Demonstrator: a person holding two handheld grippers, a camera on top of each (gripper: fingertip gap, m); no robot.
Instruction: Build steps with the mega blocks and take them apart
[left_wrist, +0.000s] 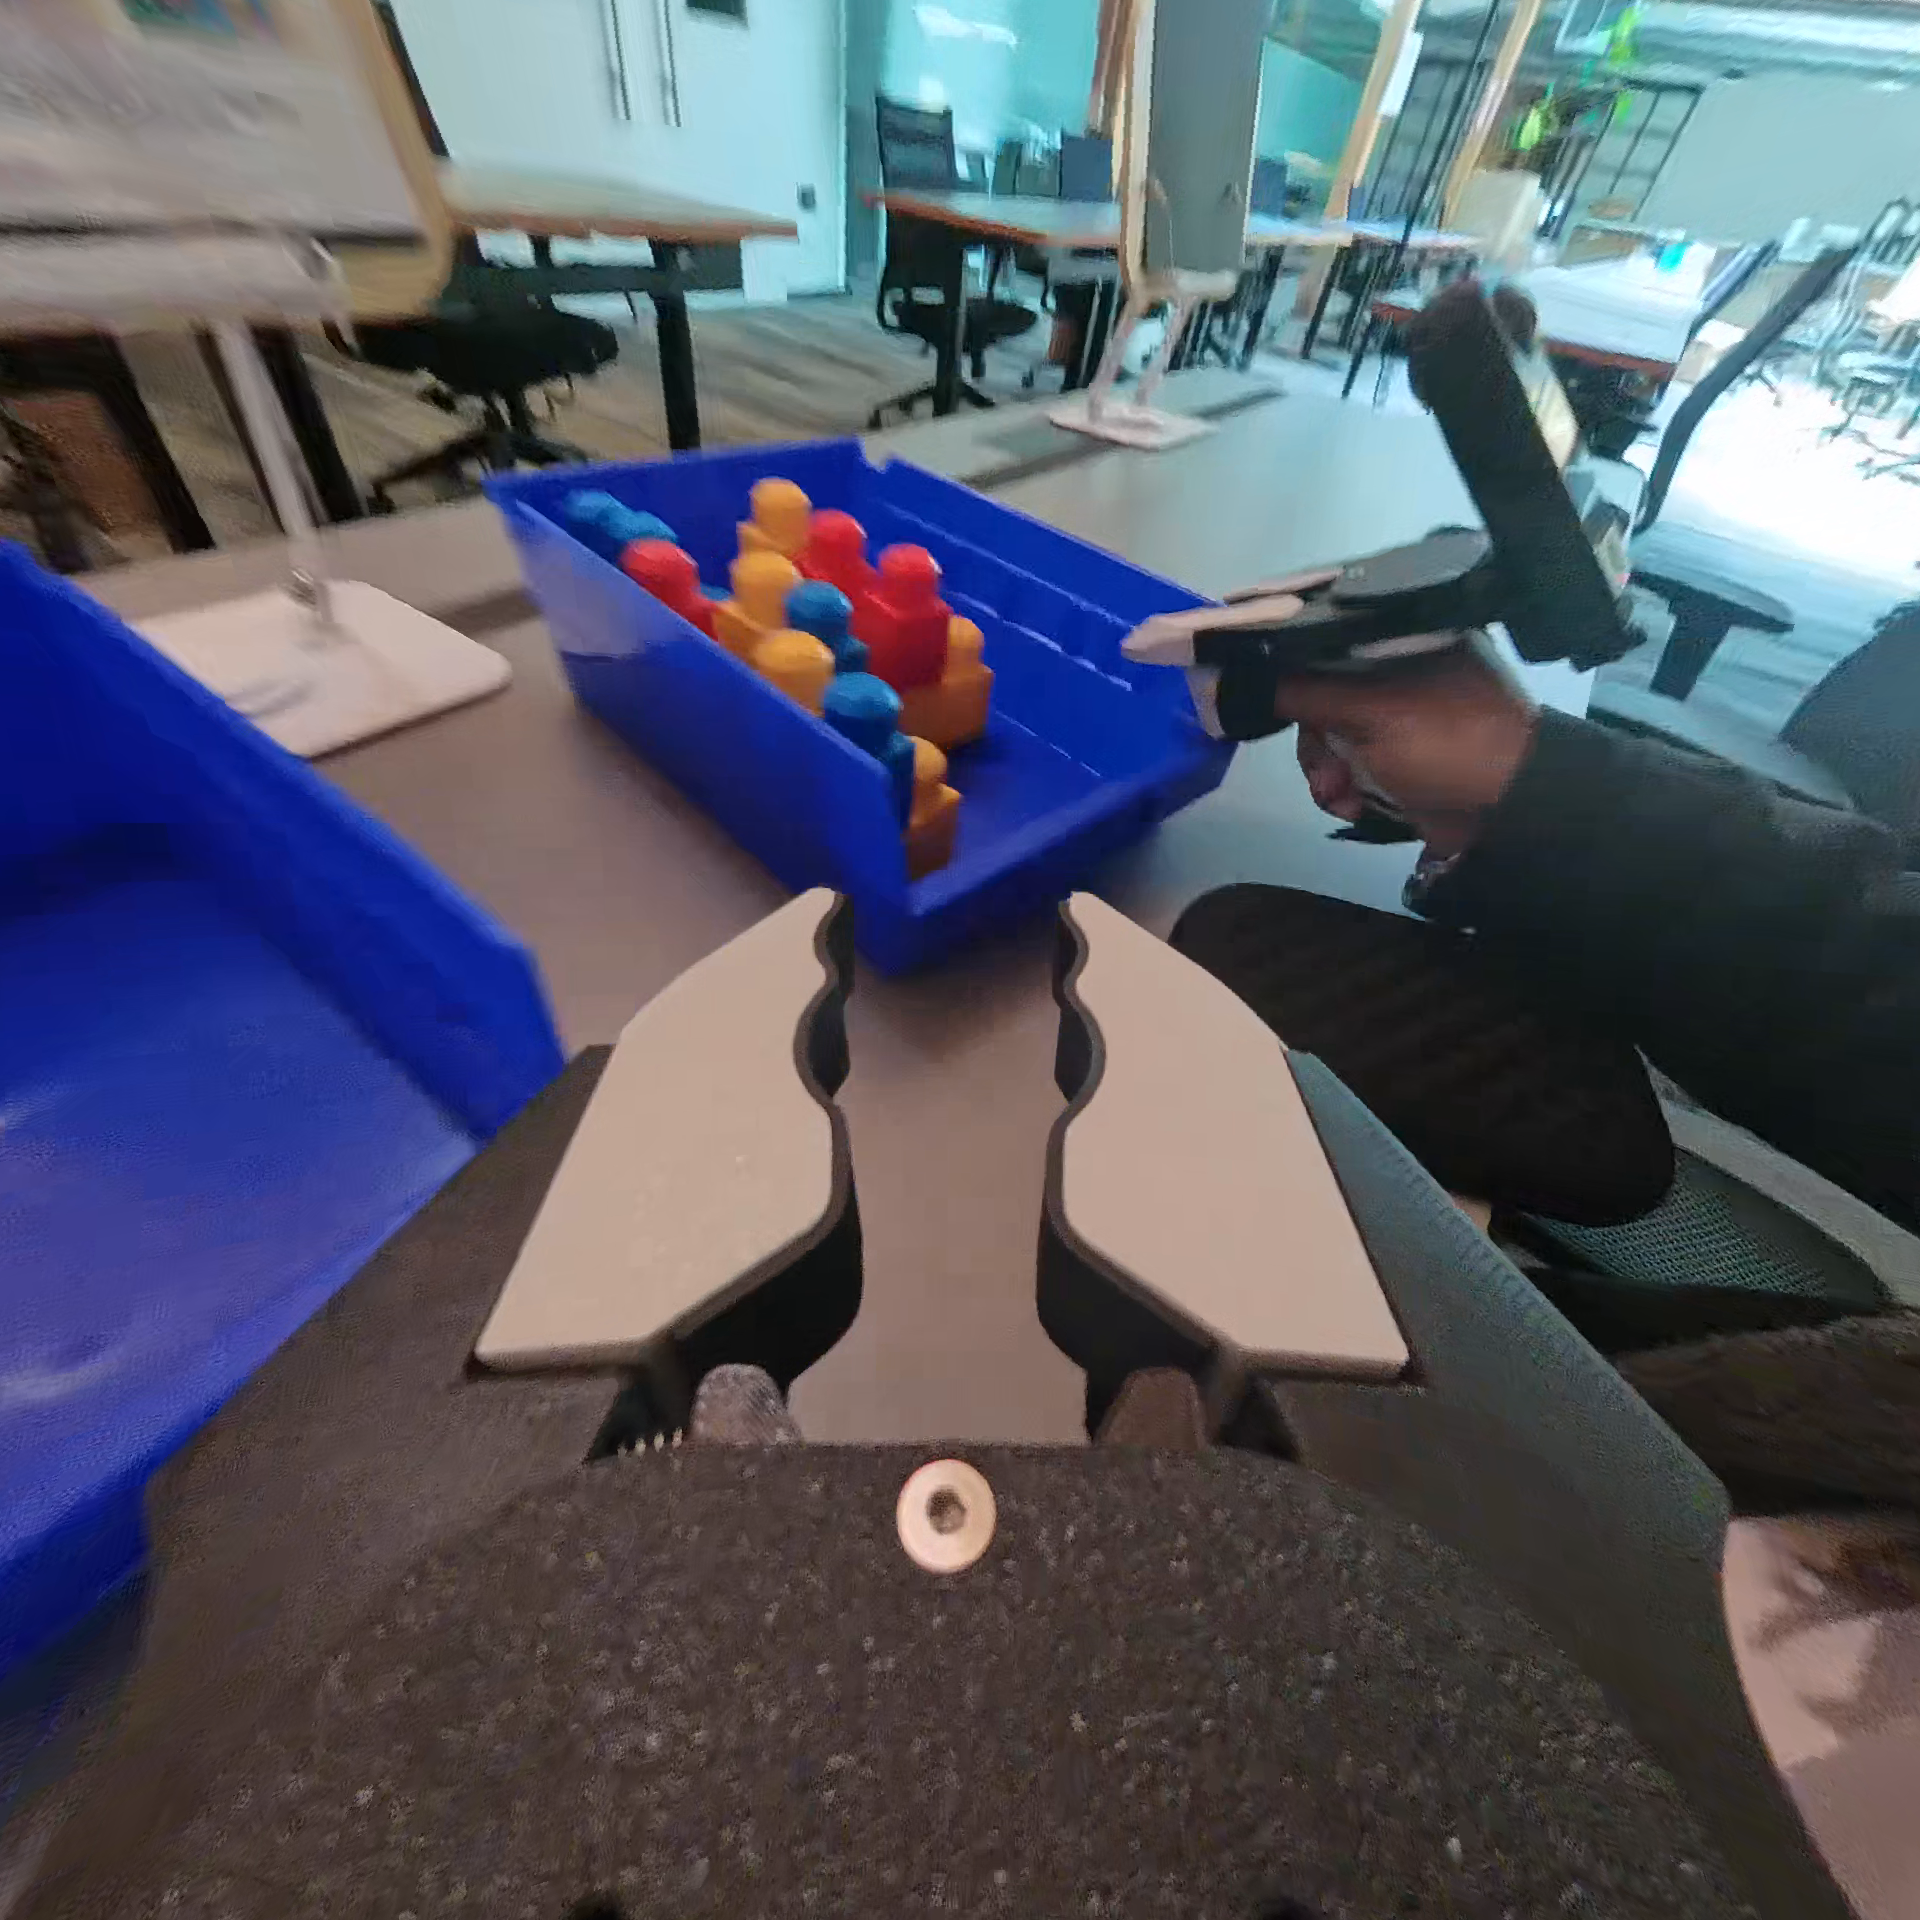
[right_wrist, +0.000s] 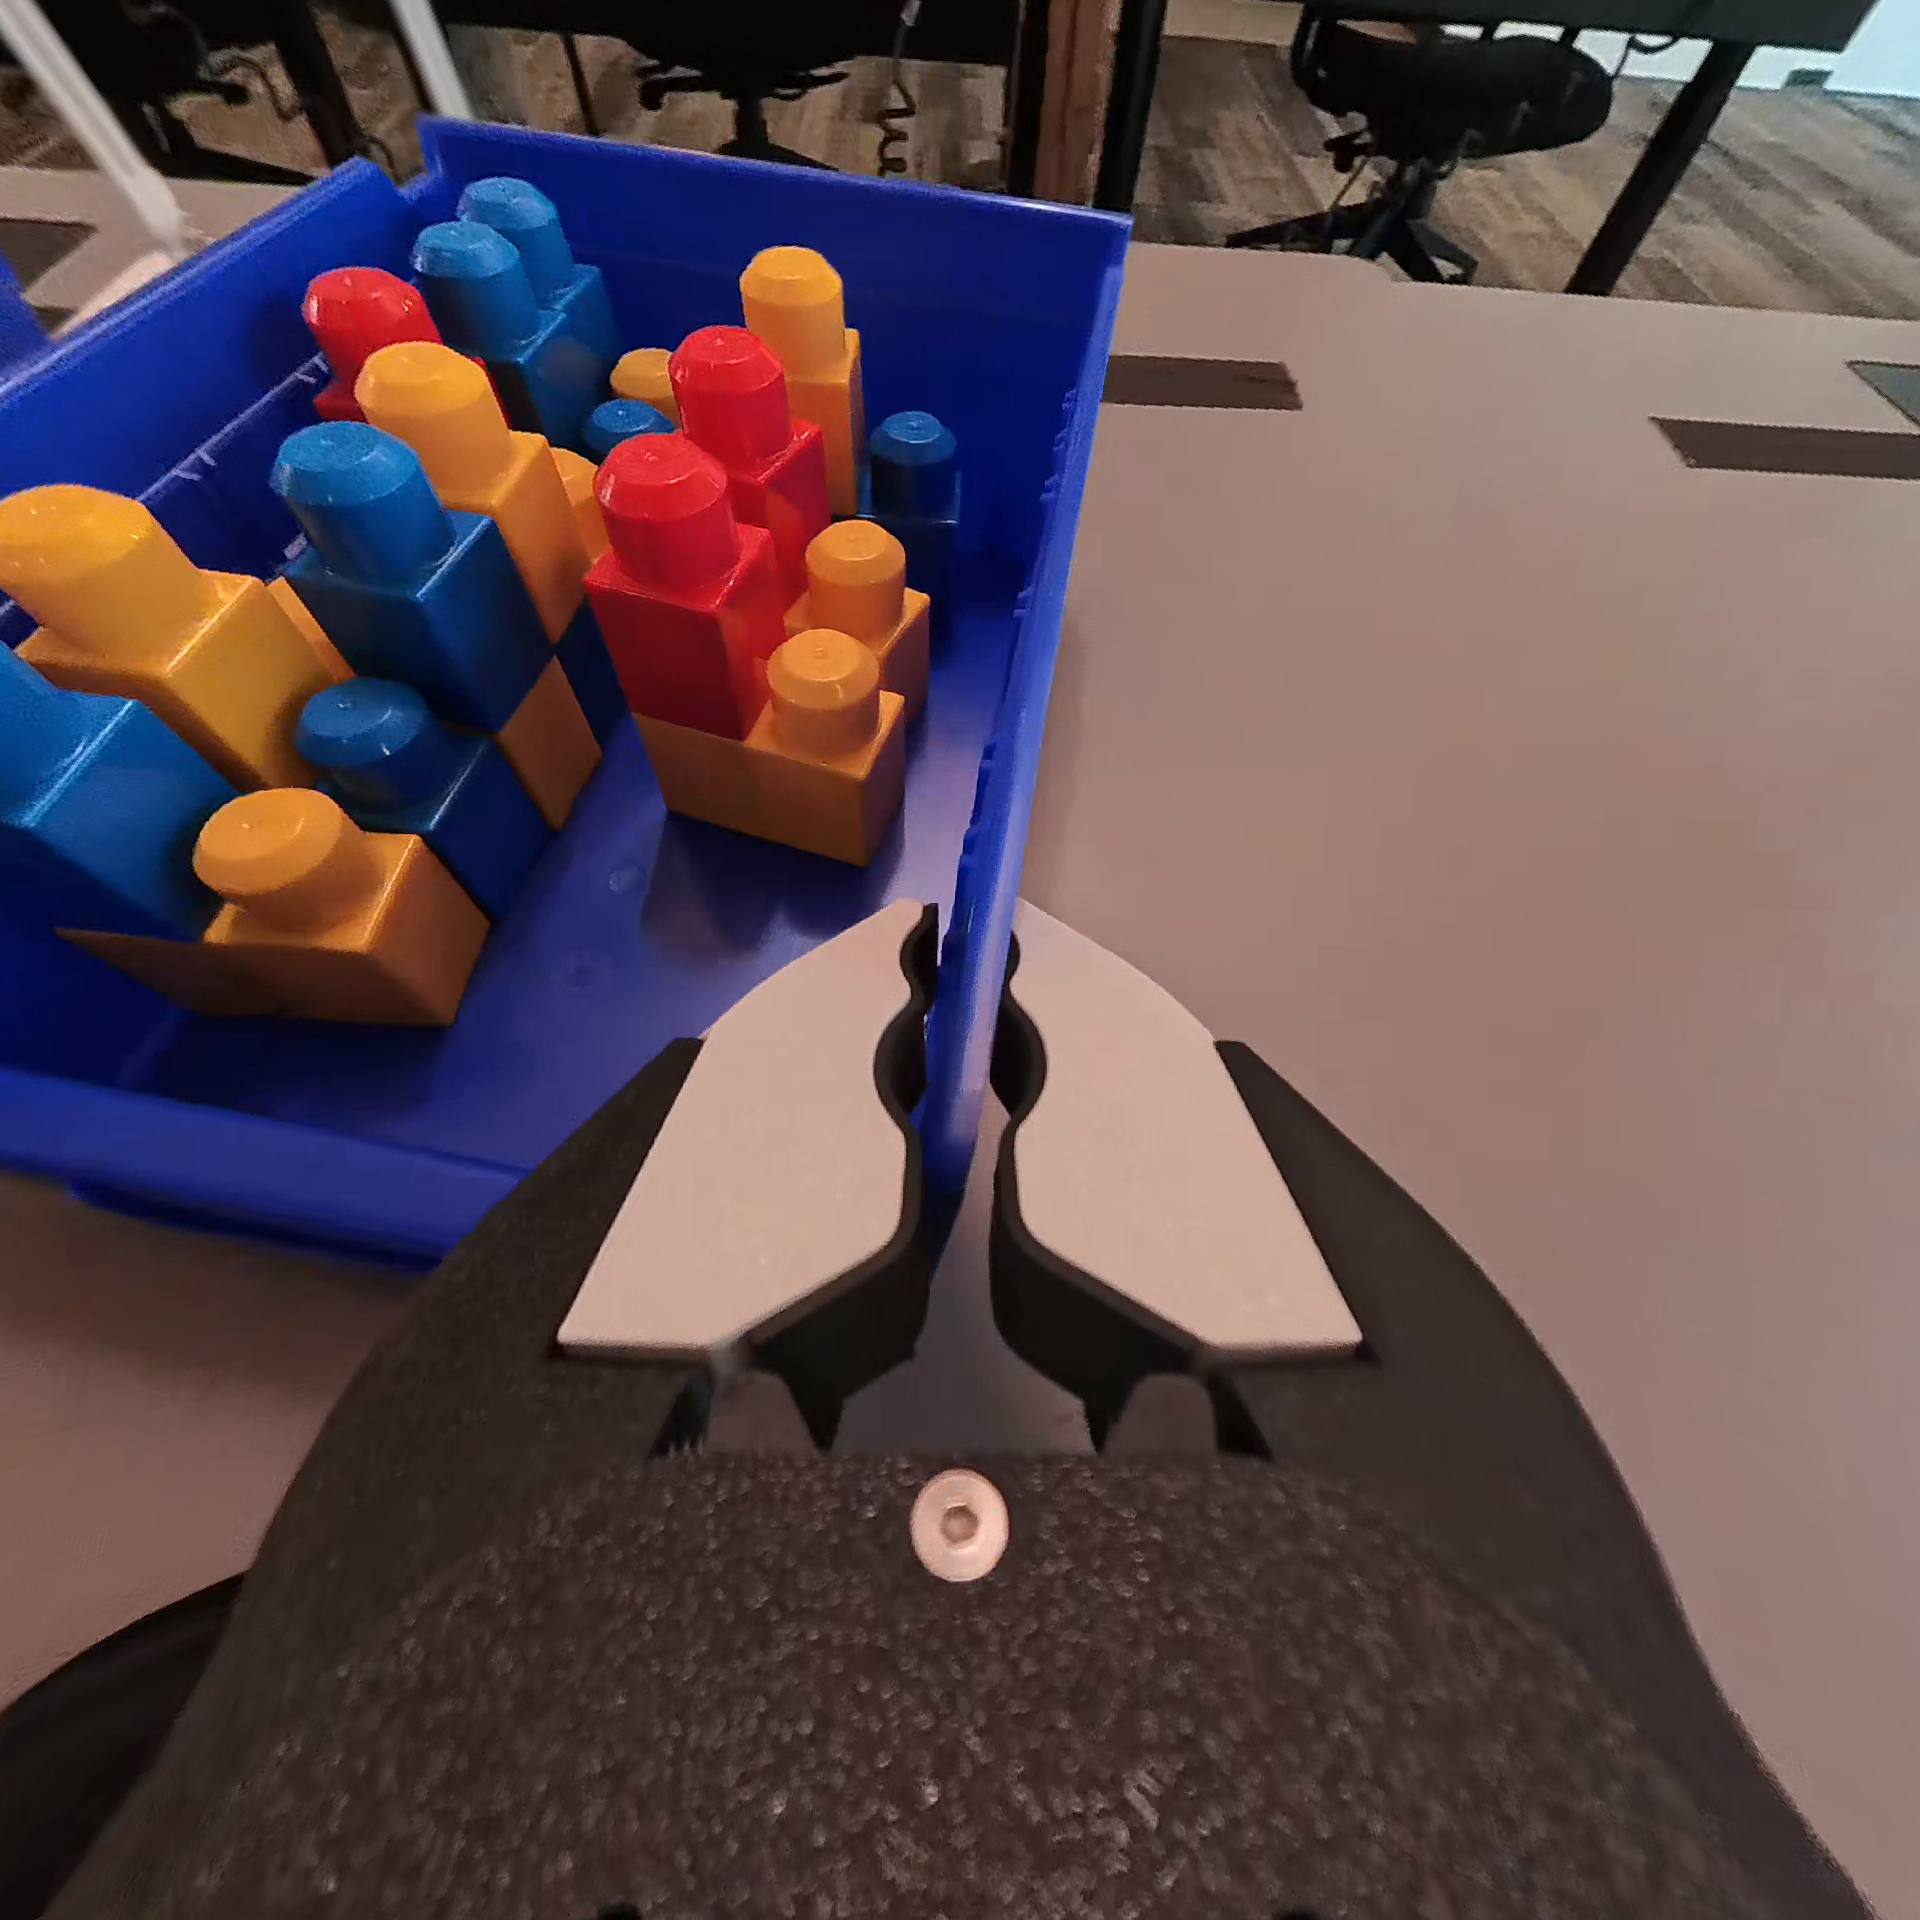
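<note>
A blue bin (left_wrist: 727, 727) on the grey table holds several red, orange and blue mega blocks (left_wrist: 904, 623), some stacked in stepped columns. My left gripper (left_wrist: 951, 914) is open and empty, low over the table just short of the bin's near corner. My right gripper (right_wrist: 971, 920) is shut on the bin's right wall (right_wrist: 1049, 468), one finger inside the bin and one outside. The stacked blocks (right_wrist: 675, 623) stand to its left inside the bin. The right gripper also shows in the left wrist view (left_wrist: 1169, 675), at the bin's far right rim.
A second blue bin (left_wrist: 208, 935) stands close on the left. A white stand base (left_wrist: 332, 655) sits behind it. A person's dark sleeve (left_wrist: 1662, 862) and a mesh chair (left_wrist: 1714, 1247) are at the right. Bare table (right_wrist: 1455, 727) lies right of the bin. Some 30 centimeters of space lies between my two pairs of fingers.
</note>
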